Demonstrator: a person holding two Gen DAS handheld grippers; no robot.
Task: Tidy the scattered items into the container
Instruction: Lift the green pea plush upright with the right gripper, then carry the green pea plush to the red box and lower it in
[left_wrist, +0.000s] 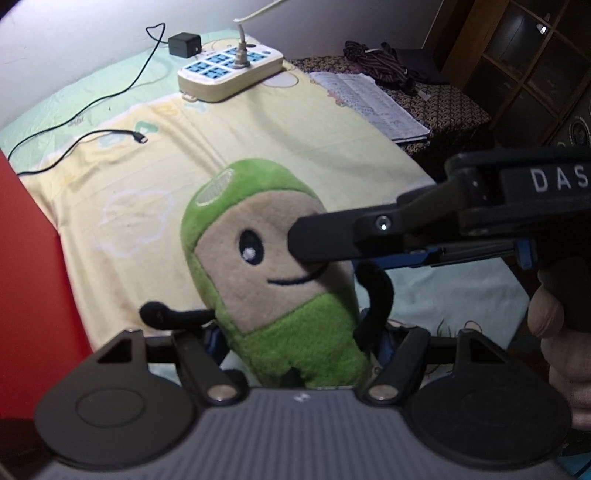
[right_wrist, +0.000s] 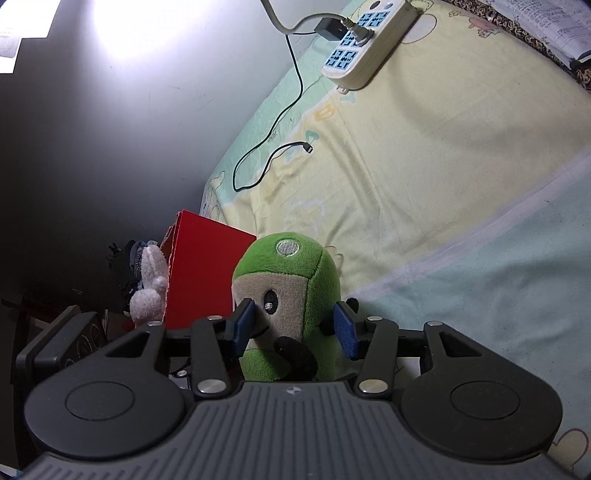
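Observation:
A green plush toy (left_wrist: 266, 266) with a beige face and thin black arms is held upright over the bed. My left gripper (left_wrist: 295, 343) is shut on its lower body. My right gripper (right_wrist: 293, 326) is shut on the same plush toy (right_wrist: 291, 280), its blue pads (right_wrist: 244, 324) pressing the sides at face height. In the left wrist view the right gripper's finger (left_wrist: 325, 240) reaches in from the right over the toy's face. The red container (right_wrist: 201, 273) stands at the bed's edge, left of the toy; it also shows in the left wrist view (left_wrist: 33, 288).
A cream power strip (left_wrist: 231, 72) with blue sockets, a black charger (left_wrist: 184, 44) and a loose black cable (left_wrist: 74, 122) lie on the yellow sheet (left_wrist: 258, 147). A pink plush rabbit (right_wrist: 149, 284) sits beside the red container. Papers (left_wrist: 373, 103) lie on a patterned cloth at right.

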